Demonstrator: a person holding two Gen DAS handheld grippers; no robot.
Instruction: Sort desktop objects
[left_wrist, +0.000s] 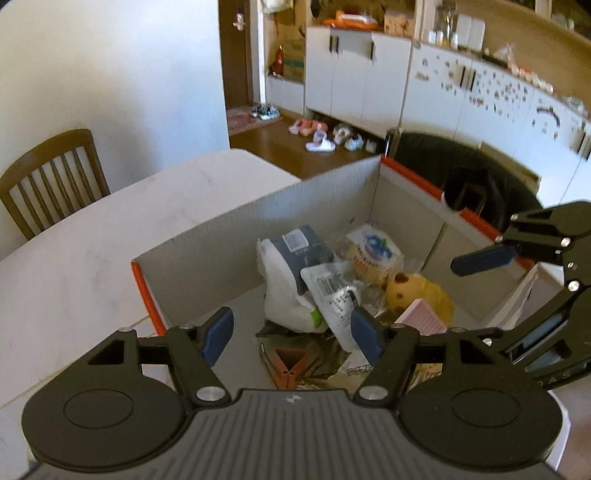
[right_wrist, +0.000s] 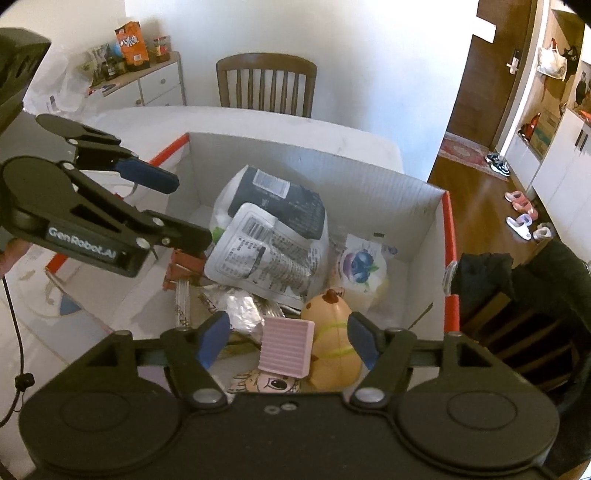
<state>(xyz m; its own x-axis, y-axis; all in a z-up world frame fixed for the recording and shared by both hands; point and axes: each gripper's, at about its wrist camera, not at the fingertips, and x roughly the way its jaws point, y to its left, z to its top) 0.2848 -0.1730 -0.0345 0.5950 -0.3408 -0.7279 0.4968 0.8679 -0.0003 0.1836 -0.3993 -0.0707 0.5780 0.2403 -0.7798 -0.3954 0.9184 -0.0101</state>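
- A cardboard box (right_wrist: 406, 206) with orange edges stands on a white table (left_wrist: 110, 229) and holds the sorted things in a loose heap.
- In the heap: a white bag with a dark label (right_wrist: 280, 199), a clear printed packet (right_wrist: 255, 251) lying on it, a blueberry cup (right_wrist: 360, 267), a yellow soft toy (right_wrist: 332, 314), a pink ribbed block (right_wrist: 286, 345) leaning against the toy, and crumpled foil (right_wrist: 240, 306).
- The left gripper (left_wrist: 291, 334) hangs over the box's near side, its blue pads set apart with nothing between them.
- The right gripper (right_wrist: 286, 341) hangs over the pink block and the toy, jaws apart, pads clear of both.
- A wooden chair (right_wrist: 266, 85) stands behind the table; slippers (left_wrist: 319, 138) lie on the floor beyond.
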